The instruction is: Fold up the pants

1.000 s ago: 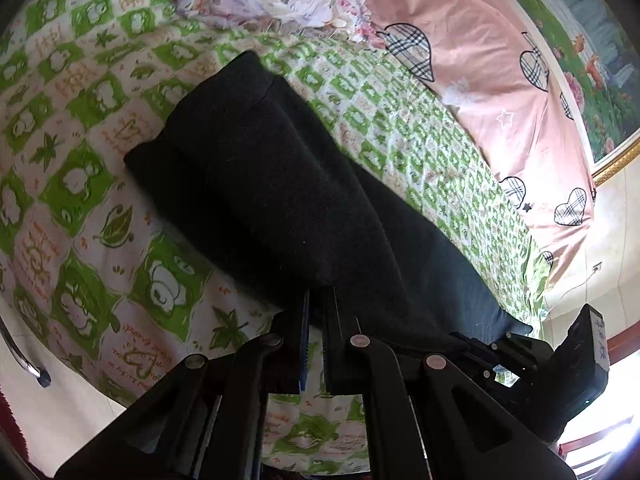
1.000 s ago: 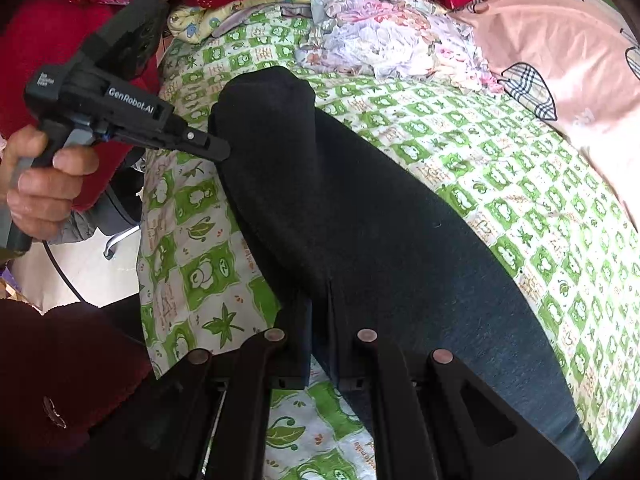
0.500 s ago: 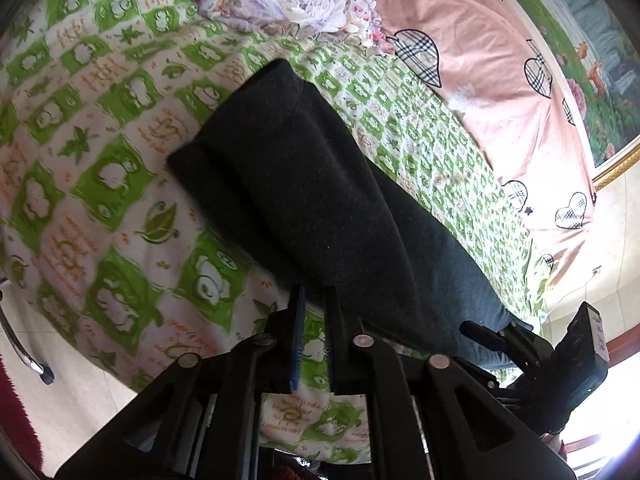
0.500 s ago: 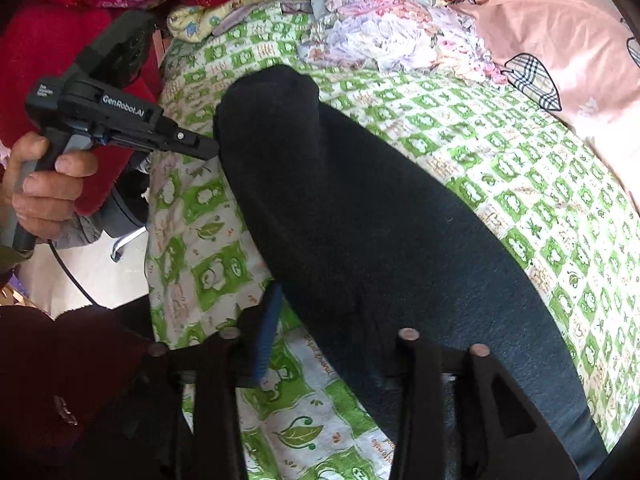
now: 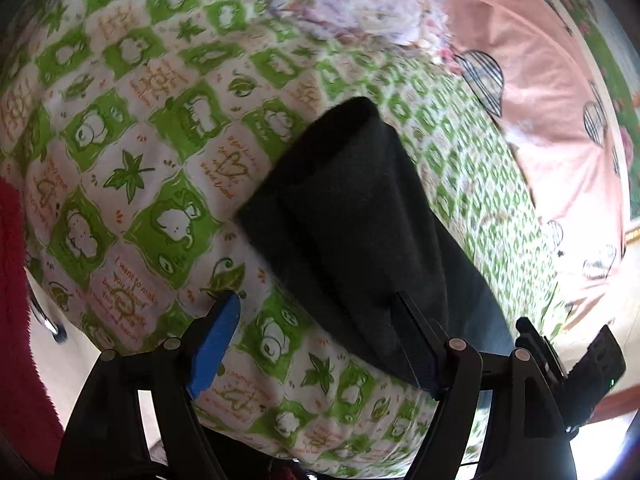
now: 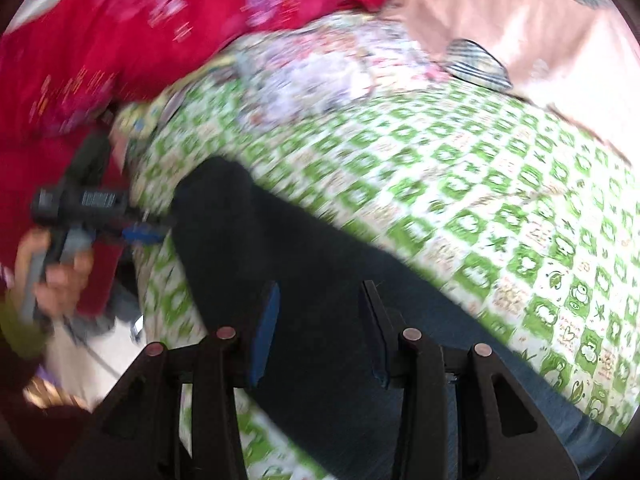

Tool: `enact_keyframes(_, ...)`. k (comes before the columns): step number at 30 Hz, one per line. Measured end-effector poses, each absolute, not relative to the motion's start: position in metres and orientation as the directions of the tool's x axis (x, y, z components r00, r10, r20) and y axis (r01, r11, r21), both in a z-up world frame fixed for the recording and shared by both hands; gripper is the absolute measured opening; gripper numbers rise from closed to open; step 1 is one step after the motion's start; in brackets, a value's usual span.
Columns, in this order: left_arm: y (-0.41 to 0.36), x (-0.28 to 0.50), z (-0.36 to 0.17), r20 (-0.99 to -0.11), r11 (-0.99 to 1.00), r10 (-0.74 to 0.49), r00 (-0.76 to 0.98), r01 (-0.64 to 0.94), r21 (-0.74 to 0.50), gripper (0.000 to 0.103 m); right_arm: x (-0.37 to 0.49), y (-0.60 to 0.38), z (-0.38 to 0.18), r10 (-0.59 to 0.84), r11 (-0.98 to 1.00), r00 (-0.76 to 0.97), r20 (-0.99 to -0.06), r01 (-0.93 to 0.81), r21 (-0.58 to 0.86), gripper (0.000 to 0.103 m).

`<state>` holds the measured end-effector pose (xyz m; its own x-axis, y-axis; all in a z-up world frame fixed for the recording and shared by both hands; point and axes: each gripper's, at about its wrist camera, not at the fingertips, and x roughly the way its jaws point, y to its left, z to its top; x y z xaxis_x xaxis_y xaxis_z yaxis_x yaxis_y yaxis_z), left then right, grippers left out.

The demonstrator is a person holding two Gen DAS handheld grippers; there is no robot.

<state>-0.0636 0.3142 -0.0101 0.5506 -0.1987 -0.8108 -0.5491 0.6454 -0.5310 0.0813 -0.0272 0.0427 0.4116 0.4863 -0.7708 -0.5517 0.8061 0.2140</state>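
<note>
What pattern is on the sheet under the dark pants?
The sheet is a green and white check with little cartoon animals and leaves, clearest in the left wrist view.

Bed covered by a green-and-white checked sheet (image 5: 132, 152) printed with leaves and small animals, bordered on the far side by a pink cover (image 5: 556, 92) with plaid hearts, a floral cloth (image 6: 320, 68) and red bedding (image 6: 132, 40), pale floor (image 6: 76, 344) below the near edge, daylight throughout.

You've got a green-and-white checked bedsheet (image 5: 168, 184) with cartoon prints covering the bed, pink heart-print bedding (image 5: 552, 120) along its far side, crumpled floral fabric (image 6: 320, 76) at the head end, red bedding (image 6: 140, 40) piled behind it.
</note>
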Motion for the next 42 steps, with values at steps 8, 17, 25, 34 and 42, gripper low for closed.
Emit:
enact_keyframes(8, 0.317, -0.049, -0.015, -0.811, 0.611, -0.198, 0.551, -0.577, -0.542, 0.08, 0.159, -0.03, 0.007, 0.444, 0.841, 0.3, -0.844, -0.465, 0.277, 0.042)
enact_keyframes(17, 0.312, -0.041, -0.024, -0.817, 0.649, -0.154, 0.556, -0.567, -0.508, 0.071, 0.173, -0.001, -0.033, 0.402, 0.772, 0.127, -0.907, -0.58, 0.261, 0.042)
enact_keyframes(25, 0.306, -0.024, -0.025, -0.818, 0.729, -0.104, 0.566, -0.515, -0.45, 0.032, 0.156, 0.016, -0.026, 0.339, 0.715, 0.124, -0.932, -0.678, 0.17, 0.013)
enact_keyframes(34, 0.296, -0.057, 0.037, -0.634, 0.808, -0.115, 0.764, -0.3, -0.508, 0.02, 0.12, 0.01, 0.043, 0.311, 0.781, 0.491, -0.814, -0.62, -0.076, 0.009)
enact_keyframes(42, 0.295, -0.056, 0.03, -0.645, 0.854, -0.093, 0.758, -0.272, -0.443, 0.02, 0.118, 0.032, 0.016, 0.193, 0.778, 0.593, -0.782, -0.578, -0.246, 0.008)
